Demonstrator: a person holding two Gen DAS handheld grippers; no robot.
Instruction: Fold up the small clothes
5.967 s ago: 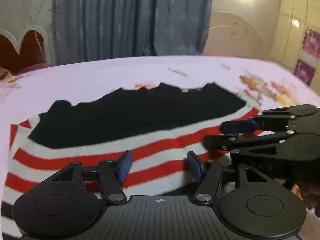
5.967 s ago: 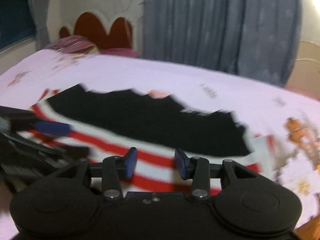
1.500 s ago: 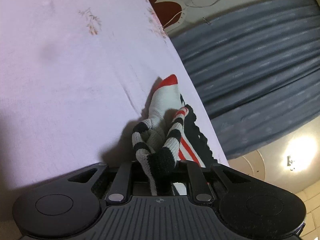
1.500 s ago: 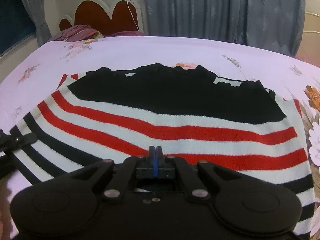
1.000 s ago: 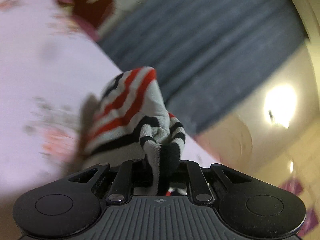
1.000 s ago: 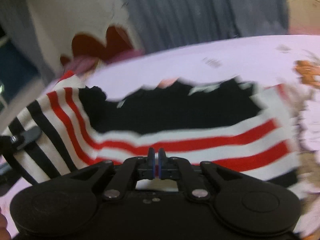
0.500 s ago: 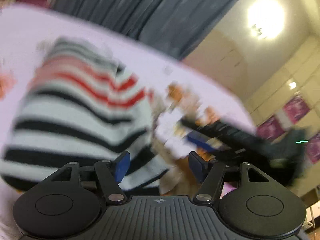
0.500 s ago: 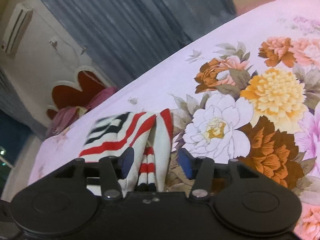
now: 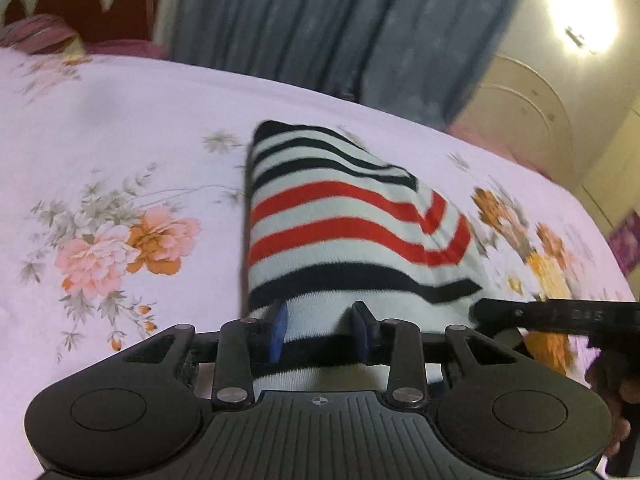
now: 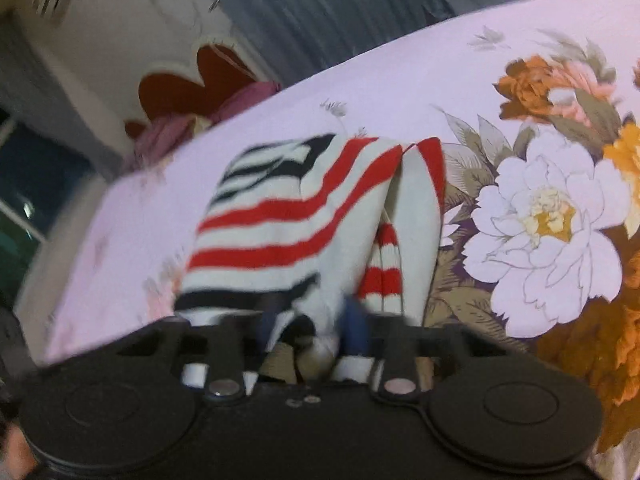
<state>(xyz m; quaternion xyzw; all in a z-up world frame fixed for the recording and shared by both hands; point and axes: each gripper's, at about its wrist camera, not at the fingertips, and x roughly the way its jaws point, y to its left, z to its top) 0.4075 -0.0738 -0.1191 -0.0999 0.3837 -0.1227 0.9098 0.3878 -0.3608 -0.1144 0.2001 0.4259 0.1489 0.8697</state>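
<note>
A small knitted sweater with white, red and black stripes lies folded over on the bed, its near edge under my left gripper. The left gripper is open, blue pads apart, with the cloth between them but not pinched. The sweater also shows in the right wrist view, with a sleeve lying along its right side. My right gripper is open at the sweater's near edge; this view is blurred. The right gripper's black finger reaches in from the right in the left wrist view.
The bed is covered by a pale lilac sheet with flower prints. A red scalloped headboard and pink pillows stand at the far end. Grey-blue curtains hang behind.
Both grippers lifted one side of the sweater, carried it across and let go. Since half a second ago both stay open and have come down closer to the folded sweater's near edge.
</note>
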